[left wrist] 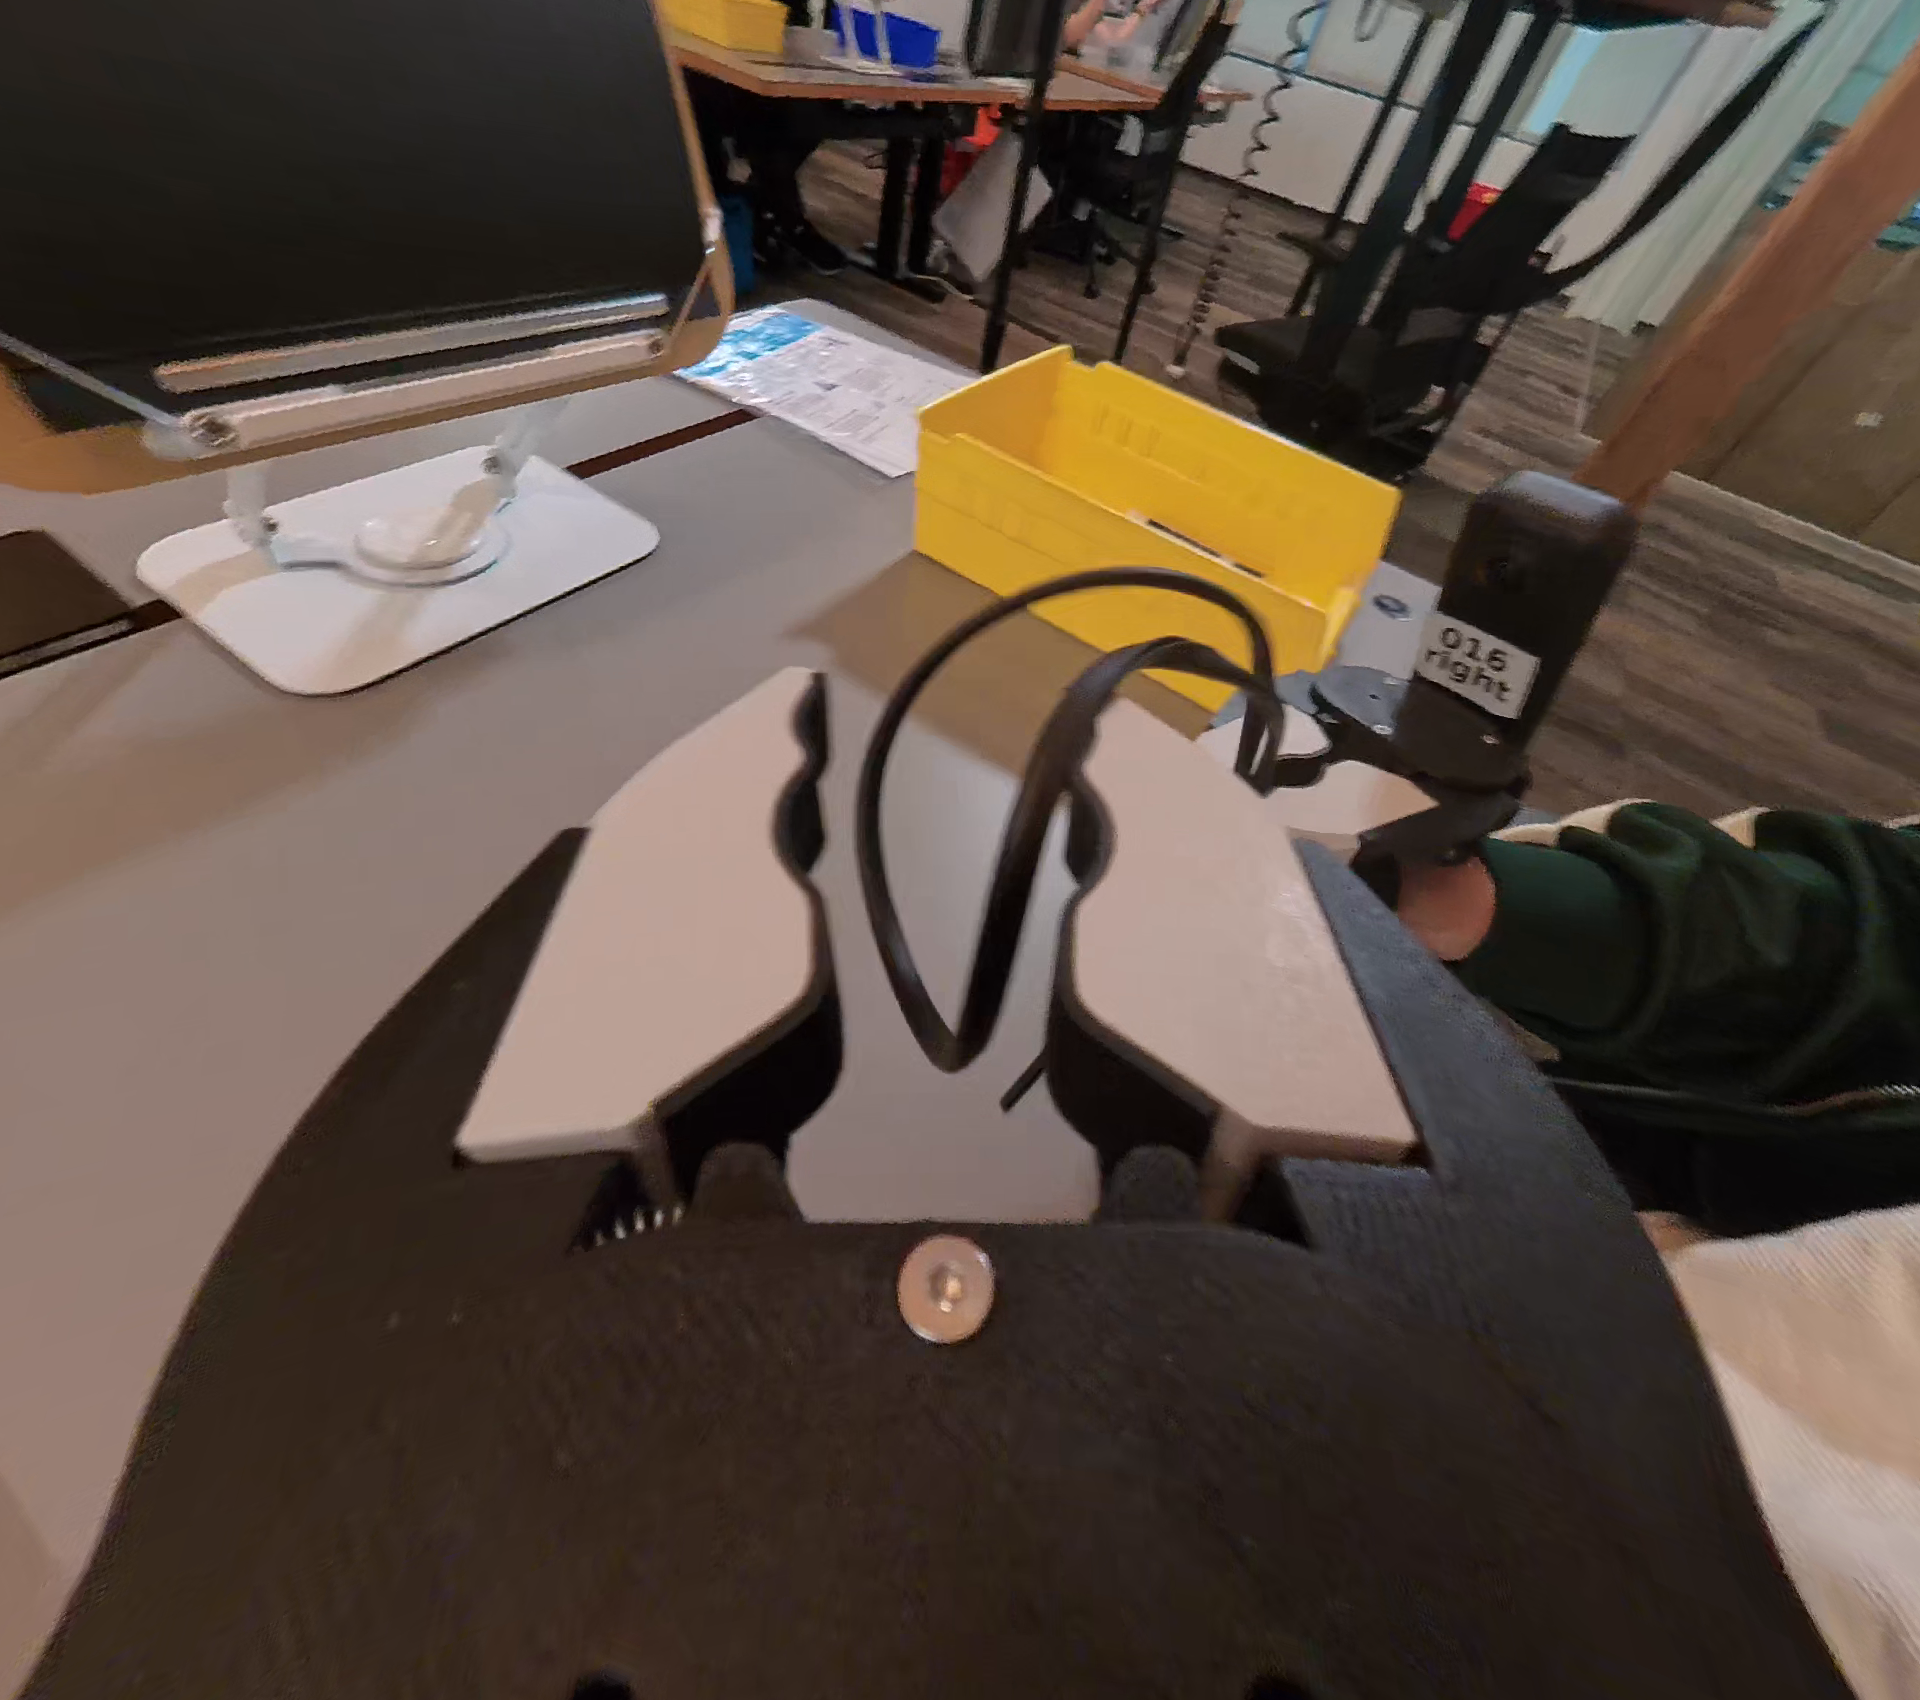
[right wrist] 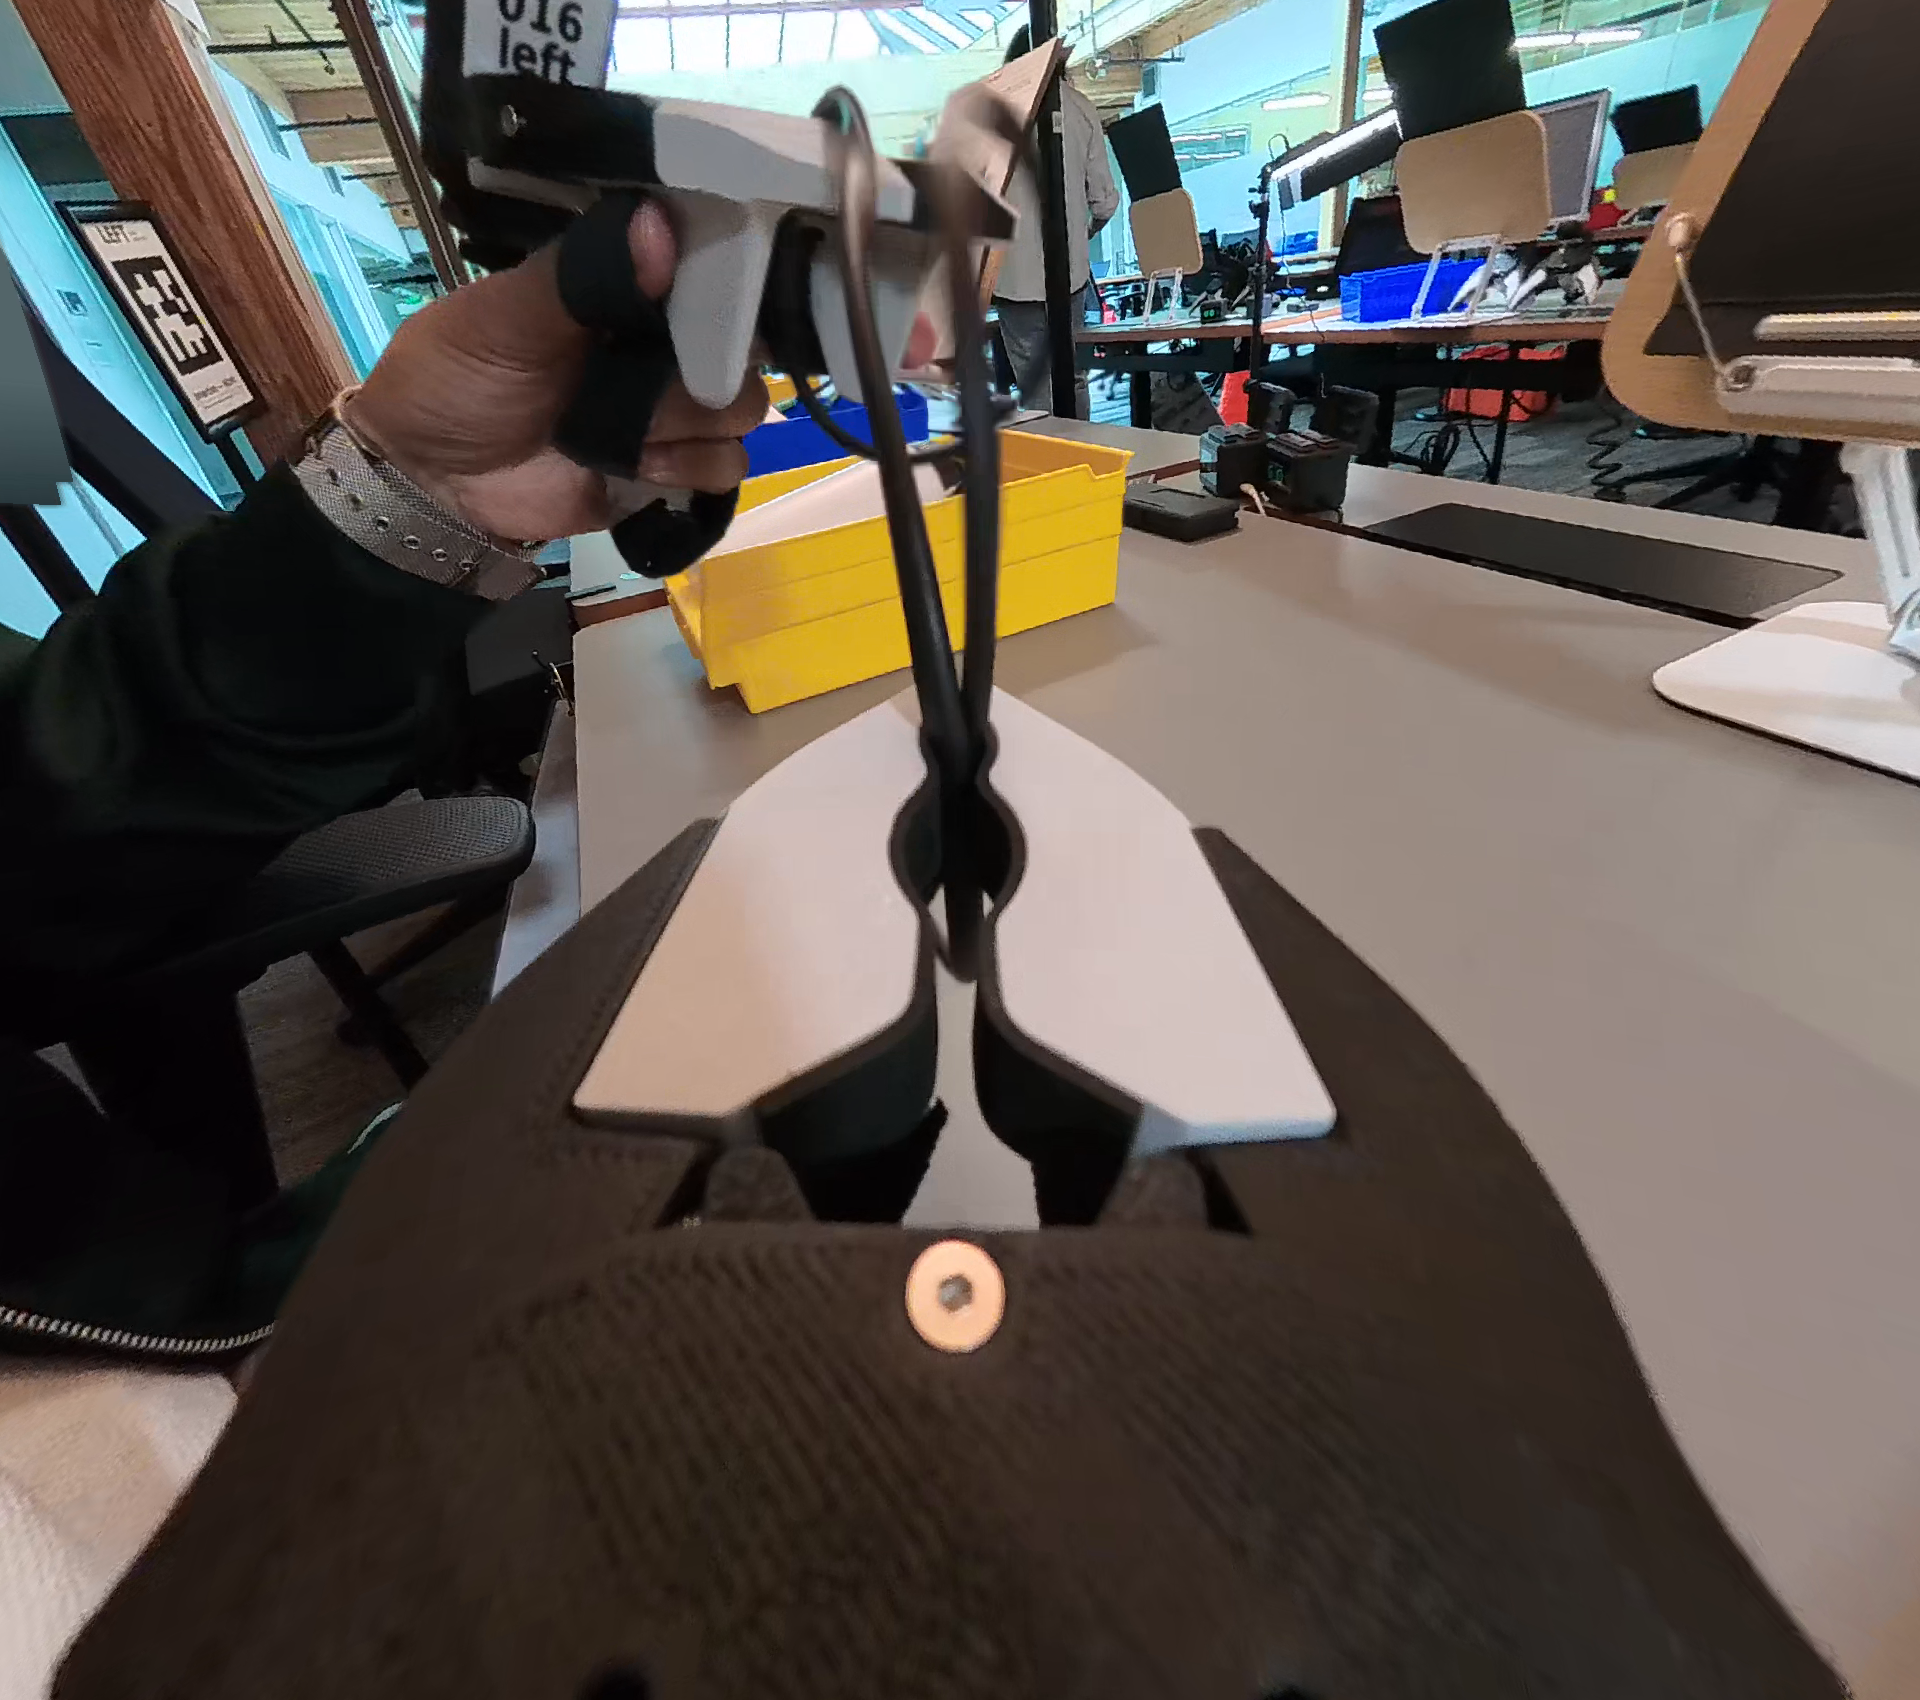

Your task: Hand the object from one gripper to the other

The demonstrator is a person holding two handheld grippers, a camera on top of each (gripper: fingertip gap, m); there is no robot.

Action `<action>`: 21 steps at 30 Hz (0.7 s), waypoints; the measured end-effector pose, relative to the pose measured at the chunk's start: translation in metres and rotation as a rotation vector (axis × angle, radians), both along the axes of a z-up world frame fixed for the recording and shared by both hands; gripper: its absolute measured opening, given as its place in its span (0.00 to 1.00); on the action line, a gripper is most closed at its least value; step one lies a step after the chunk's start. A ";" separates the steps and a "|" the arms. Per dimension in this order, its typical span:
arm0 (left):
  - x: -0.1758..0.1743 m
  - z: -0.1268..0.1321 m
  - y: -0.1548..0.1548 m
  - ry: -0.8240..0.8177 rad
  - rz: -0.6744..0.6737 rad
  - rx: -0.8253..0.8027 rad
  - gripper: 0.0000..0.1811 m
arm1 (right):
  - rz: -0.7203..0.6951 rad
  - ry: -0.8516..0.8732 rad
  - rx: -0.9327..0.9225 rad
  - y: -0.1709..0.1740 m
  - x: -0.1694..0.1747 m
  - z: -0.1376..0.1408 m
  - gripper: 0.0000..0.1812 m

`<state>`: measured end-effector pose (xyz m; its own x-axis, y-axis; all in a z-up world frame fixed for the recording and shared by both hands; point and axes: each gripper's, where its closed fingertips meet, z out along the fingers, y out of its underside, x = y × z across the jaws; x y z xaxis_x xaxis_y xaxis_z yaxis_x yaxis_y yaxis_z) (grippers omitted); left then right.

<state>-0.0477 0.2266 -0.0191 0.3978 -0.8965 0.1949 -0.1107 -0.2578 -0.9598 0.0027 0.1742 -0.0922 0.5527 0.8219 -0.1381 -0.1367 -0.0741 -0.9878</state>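
The object is a thin black cable tie (left wrist: 883,819) bent into long loops. In the left wrist view it hangs in the wide gap between my left gripper's (left wrist: 951,705) white fingers, which stand open around it. Its far end runs right to my right gripper (left wrist: 1278,757), held by a hand in a dark green sleeve. In the right wrist view my right gripper (right wrist: 956,736) is shut on the lower end of the tie (right wrist: 904,507). The tie rises to my left gripper (right wrist: 935,185), held up at the upper left, and passes between its fingers.
Both grippers are above a grey table (right wrist: 1455,819). A yellow bin (left wrist: 1091,507) stands behind them, also in the right wrist view (right wrist: 883,590). A dark screen (left wrist: 312,92) on a white stand base (left wrist: 395,570) is at the left. A printed sheet (left wrist: 831,383) lies behind. Tip to tip, the grippers are about 11 centimeters apart.
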 end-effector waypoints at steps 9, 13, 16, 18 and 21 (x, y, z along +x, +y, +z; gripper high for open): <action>-0.013 -0.006 0.020 -0.034 0.073 -0.052 0.42 | -0.101 -0.047 -0.144 0.021 0.019 -0.022 0.00; 0.006 -0.009 -0.001 -0.015 -0.068 -0.030 0.30 | -0.106 -0.089 -0.115 0.019 0.017 -0.022 0.00; 0.026 -0.019 -0.028 0.049 -0.219 0.003 0.28 | -0.101 -0.146 -0.084 0.016 0.013 -0.023 0.00; 0.037 -0.031 -0.041 0.139 -0.276 0.073 0.28 | -0.100 -0.201 -0.056 0.014 0.009 -0.025 0.00; 0.045 -0.058 -0.056 0.339 -0.353 0.248 0.25 | -0.069 -0.299 -0.015 0.007 0.000 -0.030 0.00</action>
<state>-0.0023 0.1706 -0.0768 0.0684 -0.9897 -0.1261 -0.4628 0.0805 -0.8828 0.0029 0.1813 -0.1226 0.6249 0.7803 0.0275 0.1546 -0.0892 -0.9839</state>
